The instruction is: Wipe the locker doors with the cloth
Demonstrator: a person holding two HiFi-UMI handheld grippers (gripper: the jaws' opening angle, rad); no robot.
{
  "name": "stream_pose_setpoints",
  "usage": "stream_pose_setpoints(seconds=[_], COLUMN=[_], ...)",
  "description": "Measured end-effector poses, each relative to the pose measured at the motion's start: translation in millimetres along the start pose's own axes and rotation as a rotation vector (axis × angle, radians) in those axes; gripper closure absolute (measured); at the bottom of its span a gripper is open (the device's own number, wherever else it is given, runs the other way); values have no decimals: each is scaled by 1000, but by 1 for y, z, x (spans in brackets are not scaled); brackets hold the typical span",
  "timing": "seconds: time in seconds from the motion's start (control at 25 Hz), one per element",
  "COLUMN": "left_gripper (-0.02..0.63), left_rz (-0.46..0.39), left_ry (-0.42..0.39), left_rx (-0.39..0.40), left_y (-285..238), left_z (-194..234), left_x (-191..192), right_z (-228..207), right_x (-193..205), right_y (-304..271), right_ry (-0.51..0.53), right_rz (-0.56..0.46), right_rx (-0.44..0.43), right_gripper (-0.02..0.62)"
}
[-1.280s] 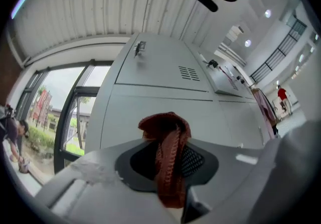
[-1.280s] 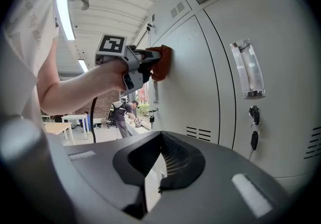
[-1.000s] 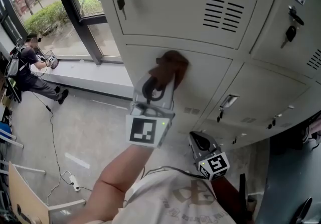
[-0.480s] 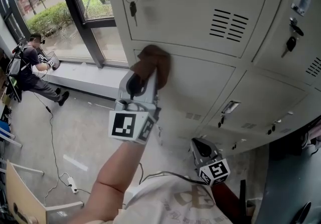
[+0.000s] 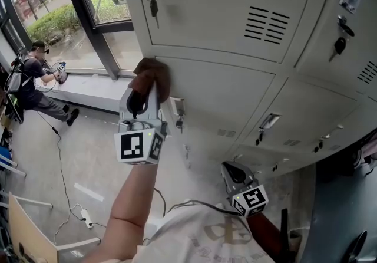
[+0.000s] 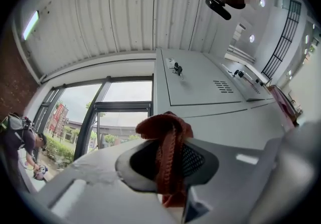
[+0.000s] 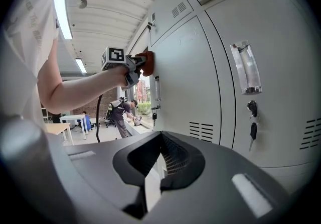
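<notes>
The left gripper (image 5: 143, 98) was clamped on a rust-brown knitted cloth (image 5: 151, 75). Its own view showed the jaws pinching one narrow fold, with the bunched remainder standing out past the tips. That bunch was pressed against a pale grey metal locker door (image 5: 224, 94) at the door's upper left corner, about 10 o'clock in the head view, just under the seam with the door above. A small key hanging from a lock (image 5: 179, 121) sat at 4 o'clock from the cloth, near it but apart. The right gripper (image 5: 233, 168) was held low at 5 o'clock, well apart from the cloth, with its jaws drawn together on nothing.

The grip looked thin, so drag against the painted metal would likely tug the fold loose and drop the cloth. With the cloth right at the corner, a stroke toward 9 o'clock could run off the locker's side. A stroke toward 4 o'clock could snag the knit on the key. If the bunch flattened or shifted, the hard jaw tips might scrape the door.
</notes>
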State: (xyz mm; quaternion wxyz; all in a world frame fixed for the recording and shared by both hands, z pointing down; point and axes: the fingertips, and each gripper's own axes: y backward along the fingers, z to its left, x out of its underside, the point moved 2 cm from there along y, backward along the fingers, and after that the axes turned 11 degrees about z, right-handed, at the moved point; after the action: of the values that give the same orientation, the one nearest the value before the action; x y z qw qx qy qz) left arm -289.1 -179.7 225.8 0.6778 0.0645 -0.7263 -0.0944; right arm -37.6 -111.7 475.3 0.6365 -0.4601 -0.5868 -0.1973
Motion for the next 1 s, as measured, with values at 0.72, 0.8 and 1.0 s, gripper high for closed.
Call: stream_pose_setpoints(seconds=[0.72, 0.8, 1.0], left_gripper=[520, 520, 518], left_rz=[111, 117, 95], left_ry=[-12, -33, -77], left_rx=[173, 210, 282], left_y=[1, -1, -3], left_z=[-90, -107, -144], left_x=[53, 53, 54], right_z=[-6, -8, -9], right_x=[-15, -12, -11], right_y=[3, 4, 5], right_ry=[57, 44, 46], right_rz=[-16, -12, -9], right_rx=[23, 27, 28], right_gripper=[588, 588, 588])
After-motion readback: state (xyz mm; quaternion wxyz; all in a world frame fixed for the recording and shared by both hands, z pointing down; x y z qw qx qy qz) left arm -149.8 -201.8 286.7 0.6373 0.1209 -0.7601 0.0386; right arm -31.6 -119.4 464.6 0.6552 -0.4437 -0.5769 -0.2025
